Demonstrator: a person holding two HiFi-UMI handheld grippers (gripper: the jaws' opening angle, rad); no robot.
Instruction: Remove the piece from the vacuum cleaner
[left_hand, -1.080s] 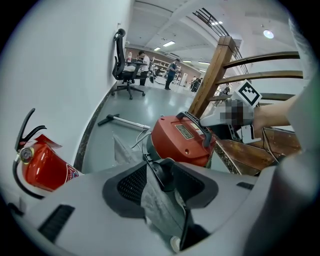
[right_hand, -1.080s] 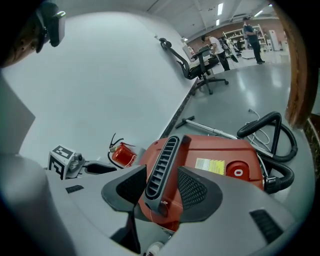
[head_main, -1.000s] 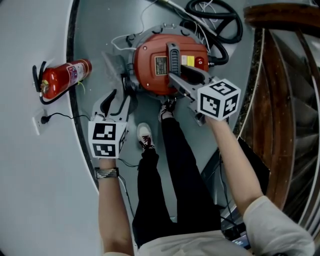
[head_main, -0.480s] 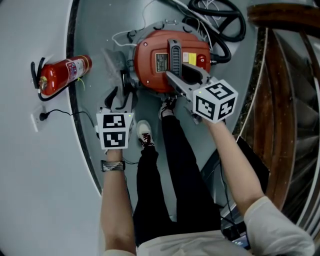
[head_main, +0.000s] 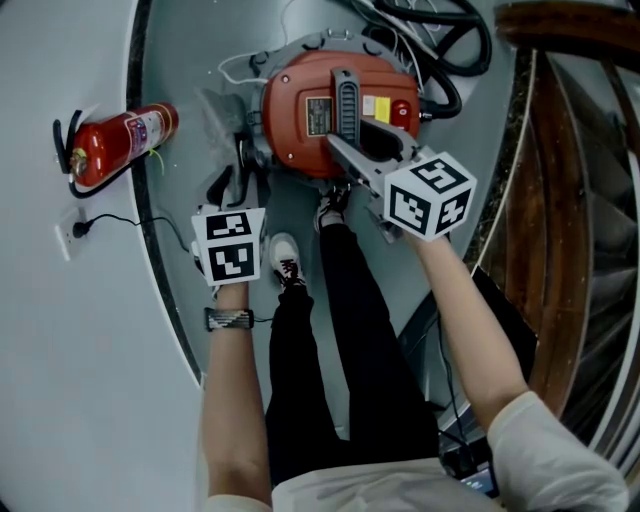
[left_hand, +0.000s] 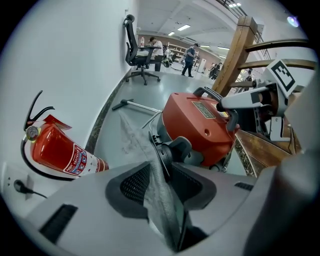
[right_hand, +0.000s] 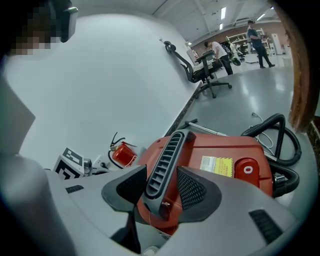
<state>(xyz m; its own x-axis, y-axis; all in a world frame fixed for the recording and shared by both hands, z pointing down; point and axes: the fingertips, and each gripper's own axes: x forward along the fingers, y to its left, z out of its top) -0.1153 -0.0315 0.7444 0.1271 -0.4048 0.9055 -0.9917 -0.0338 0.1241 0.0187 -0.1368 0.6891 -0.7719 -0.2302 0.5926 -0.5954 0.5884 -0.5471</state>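
Head view with both gripper views, read left to right. At far left a fire extinguisher (head_main: 115, 148) lies along the wall, apart from the work. Next comes the left claw (left_hand: 161, 174), pointed steeply down beside the vacuum cleaner (head_main: 300, 140). Its jaws have just been closing but are released, not yet pressing. Between them runs the piece (left_hand: 135, 140), a thin grey sheet-like part that leads up to a black collar (left_hand: 163, 152) on the left side of the red body. Whether the collar is seated firmly there cannot be told. The vacuum cleaner stands on the floor (head_main: 190, 60) at centre, just ahead of the person's shoes. Over its top, the right claw (right_hand: 161, 185) is clenched on the ribbed grey handle (right_hand: 167, 150), one pad against each side, apparently steadying the machine. A black hose (head_main: 445, 70) coils behind the body, and a wooden stair rail (head_main: 560, 200) fills the right edge. Progress, as judged: the approach and the bracing of the machine look done, and the piece is framed for a grasp. The piece still sits on the vacuum cleaner, so the removal itself has not begun. What remains is to pinch the piece, draw it away from the body and carry it clear.
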